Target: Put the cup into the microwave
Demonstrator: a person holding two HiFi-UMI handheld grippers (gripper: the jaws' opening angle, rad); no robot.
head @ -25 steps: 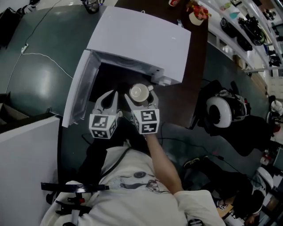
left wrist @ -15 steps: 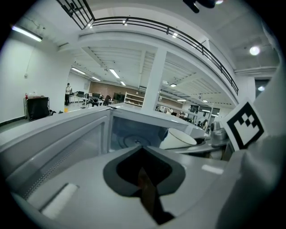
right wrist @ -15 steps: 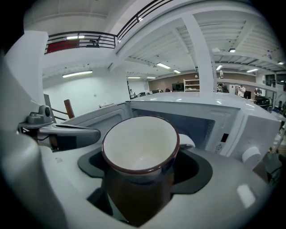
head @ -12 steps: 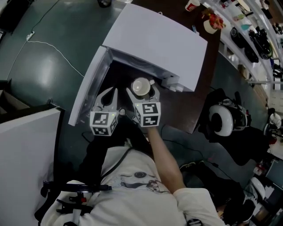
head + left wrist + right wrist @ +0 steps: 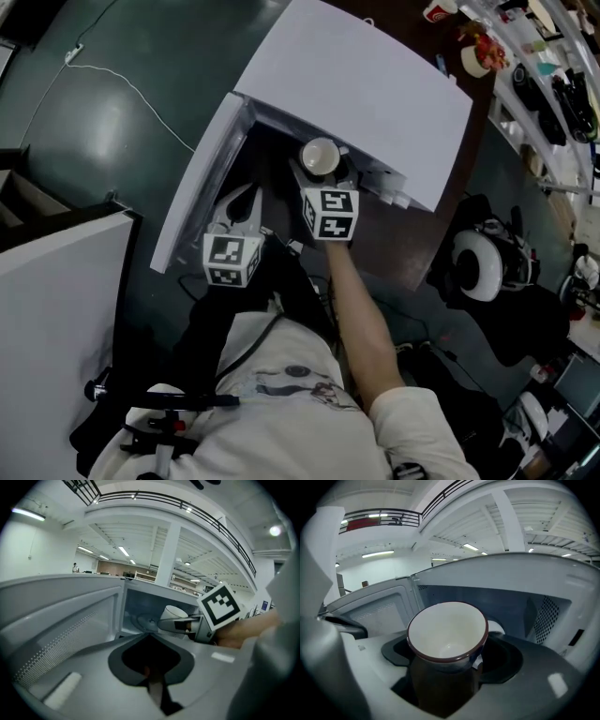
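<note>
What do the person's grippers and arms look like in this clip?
The left gripper and right gripper are pale grey with dark inner hollows, each carrying a white cube printed with black square markers. The person wears a white short-sleeved shirt.

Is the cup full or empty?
Empty: the right gripper view looks into the cup and shows only its bare white inside.

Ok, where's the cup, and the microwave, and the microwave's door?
cup [image 5: 447, 634]: right gripper view, on its white inside.
microwave [image 5: 361, 89]: head view, on its flat white top.
microwave door [image 5: 202, 187]: head view, on the middle of the open door.
</note>
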